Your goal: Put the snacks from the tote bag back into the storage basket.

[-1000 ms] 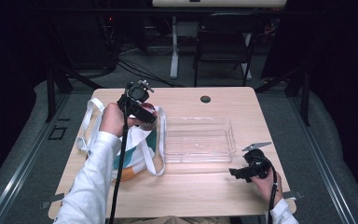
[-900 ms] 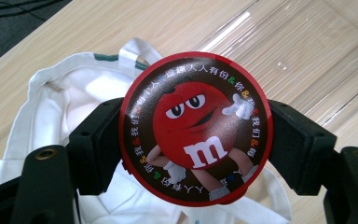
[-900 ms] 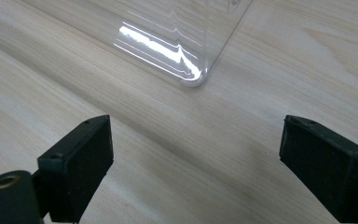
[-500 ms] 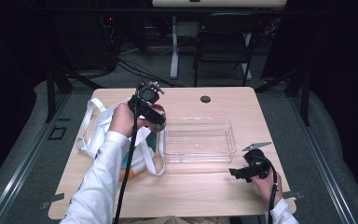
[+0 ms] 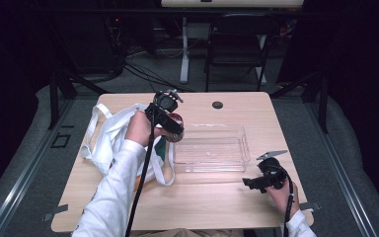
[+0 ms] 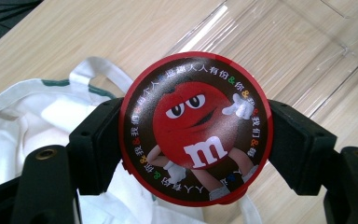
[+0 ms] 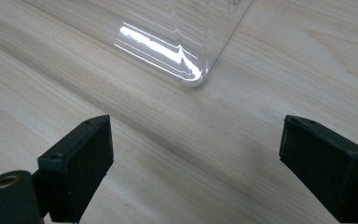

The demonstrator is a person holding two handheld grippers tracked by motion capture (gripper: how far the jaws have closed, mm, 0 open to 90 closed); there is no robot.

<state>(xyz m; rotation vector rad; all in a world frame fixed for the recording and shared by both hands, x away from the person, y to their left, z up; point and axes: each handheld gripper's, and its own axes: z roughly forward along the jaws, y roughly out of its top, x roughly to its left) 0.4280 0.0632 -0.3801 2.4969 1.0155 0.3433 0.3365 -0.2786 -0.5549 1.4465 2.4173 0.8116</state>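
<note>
High view puts the left gripper (image 5: 170, 126) above the near-left corner of the clear tray (image 5: 212, 148), beside the white bag (image 5: 109, 140) on the counter (image 5: 202, 202); the tin (image 5: 175, 120) it carries is mostly hidden there behind the gripper and hand, only a red edge showing. What lies inside the bag is hard to make out. Left gripper view shows the jaws closed against both sides of the round tin (image 6: 196, 128), held clear of the counter over the bag's edge and the tray's corner. Its lid has a red rim and a red M&M's cartoon figure with a white "m" on its chest, ringed by small Chinese writing and coloured "&" signs; the lower rim is cut off by the jaws. Right gripper (image 7: 196, 163) rests low near the tray's near-right corner, jaws wide apart and holding nothing, with bare counter between them.
</note>
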